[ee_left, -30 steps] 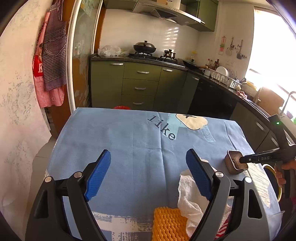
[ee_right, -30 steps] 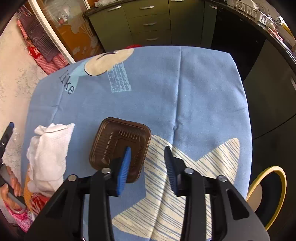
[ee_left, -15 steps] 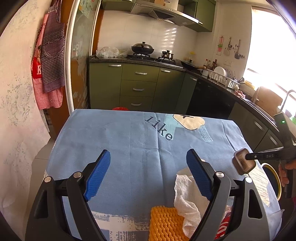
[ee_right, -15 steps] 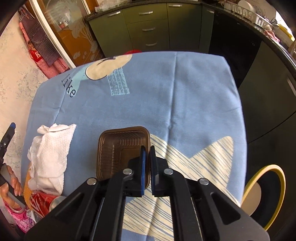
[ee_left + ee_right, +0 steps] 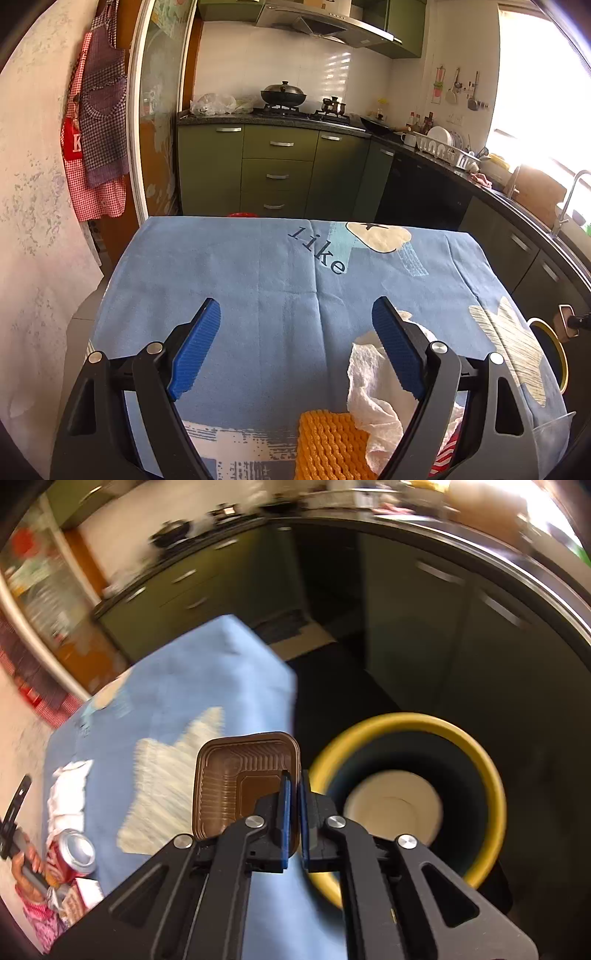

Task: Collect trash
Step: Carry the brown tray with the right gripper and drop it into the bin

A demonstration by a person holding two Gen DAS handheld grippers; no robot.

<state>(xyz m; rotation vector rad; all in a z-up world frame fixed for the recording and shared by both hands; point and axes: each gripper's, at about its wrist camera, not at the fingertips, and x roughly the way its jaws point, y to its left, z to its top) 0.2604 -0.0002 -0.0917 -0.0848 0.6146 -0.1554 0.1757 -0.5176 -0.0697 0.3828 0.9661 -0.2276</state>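
A: What is the right gripper [image 5: 293, 790] doing?

B: Its jaws are pinching the rim of the brown tray [image 5: 236, 775]. The tray is hanging clear of the table [image 5: 177, 686], at the cloth's edge, with its open face toward the camera. Everything behind it is smeared with blur.

A: And the bin [image 5: 476, 760]?

B: It is sitting at about three o'clock from the tray, on the dark floor beside the table. It is showing a yellow rim, a dark inside and a pale round patch at the bottom. The tray is overlapping its rim at nine o'clock in this view; whether it is over the opening I cannot tell.

A: How is the left gripper [image 5: 295, 343] standing?

B: Its blue pads [image 5: 195, 350] are standing wide apart with nothing between them, only bare cloth. It is pointing across the table toward the green cabinets [image 5: 277, 173] at twelve o'clock.

A: What trash is lying near it?

B: A crumpled white paper towel [image 5: 373, 391] is lying just behind the right-hand pad at five o'clock. An orange foam net [image 5: 328, 446] is touching it at six o'clock. A red-striped scrap [image 5: 445, 448] is peeking out below.

A: Anything else in the right view?

B: A red can [image 5: 74, 853] is lying at eight o'clock with its silver top facing up, beside the towel. A hand [image 5: 27, 864] is gripping a black handle at the frame's edge there.
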